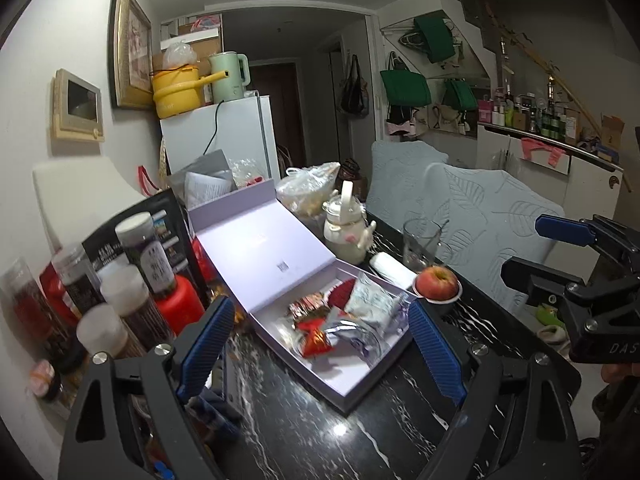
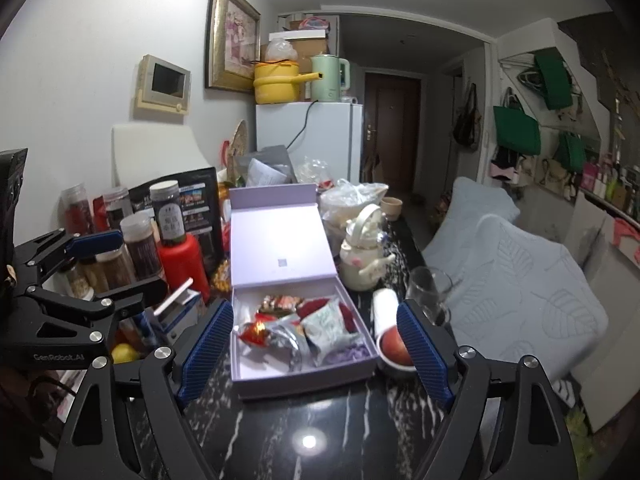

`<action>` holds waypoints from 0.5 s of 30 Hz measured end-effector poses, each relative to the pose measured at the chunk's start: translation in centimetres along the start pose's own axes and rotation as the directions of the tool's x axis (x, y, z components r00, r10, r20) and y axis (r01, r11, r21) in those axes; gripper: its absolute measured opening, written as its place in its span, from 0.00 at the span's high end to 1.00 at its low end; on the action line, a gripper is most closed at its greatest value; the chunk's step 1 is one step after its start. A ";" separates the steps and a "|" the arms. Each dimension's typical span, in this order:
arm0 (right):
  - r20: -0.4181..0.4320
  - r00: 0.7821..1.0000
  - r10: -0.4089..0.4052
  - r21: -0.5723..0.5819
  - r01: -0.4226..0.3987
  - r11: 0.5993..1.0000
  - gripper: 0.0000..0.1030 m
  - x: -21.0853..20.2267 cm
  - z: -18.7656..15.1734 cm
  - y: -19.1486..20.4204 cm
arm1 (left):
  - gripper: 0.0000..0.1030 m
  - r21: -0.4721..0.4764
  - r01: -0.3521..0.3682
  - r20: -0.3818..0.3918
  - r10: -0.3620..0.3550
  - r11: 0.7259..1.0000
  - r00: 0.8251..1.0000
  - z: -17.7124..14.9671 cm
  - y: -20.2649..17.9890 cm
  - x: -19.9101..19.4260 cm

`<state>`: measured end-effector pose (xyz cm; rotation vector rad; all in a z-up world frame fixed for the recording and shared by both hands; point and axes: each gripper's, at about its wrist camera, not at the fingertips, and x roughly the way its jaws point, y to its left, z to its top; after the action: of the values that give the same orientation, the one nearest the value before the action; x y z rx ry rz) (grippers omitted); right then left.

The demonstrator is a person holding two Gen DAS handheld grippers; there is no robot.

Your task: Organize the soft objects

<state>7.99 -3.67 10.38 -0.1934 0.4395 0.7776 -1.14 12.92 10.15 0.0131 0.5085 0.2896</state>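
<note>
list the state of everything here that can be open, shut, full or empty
lavender box: lid open, snack packets inside
left claw: open, holding nothing
right claw: open, holding nothing
glass: upright, looks empty
apple: whole, sitting in a small dish
white teapot: lid on

Black angular frames with silver screws, ribbed blue pads on left gripper (image 1: 320, 344) and right gripper (image 2: 316, 348); white lettering at nine o'clock.
</note>
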 end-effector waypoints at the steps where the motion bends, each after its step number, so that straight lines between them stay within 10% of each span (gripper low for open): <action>1: -0.002 1.000 -0.003 0.001 0.003 1.000 0.18 -0.2 -0.3 0.1 | 0.13 -0.001 0.007 -0.002 -0.007 1.000 1.000 -0.5 -0.2 -0.1; 15: -0.081 0.996 -0.041 0.054 0.045 0.998 0.17 -0.9 -6.6 0.9 | 0.13 -0.044 0.044 -0.094 -0.048 0.998 0.994 -6.6 -1.5 0.2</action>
<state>4.69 -5.75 4.94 -0.1812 0.5303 0.7164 -3.71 11.15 4.17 -0.0530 0.5959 0.2563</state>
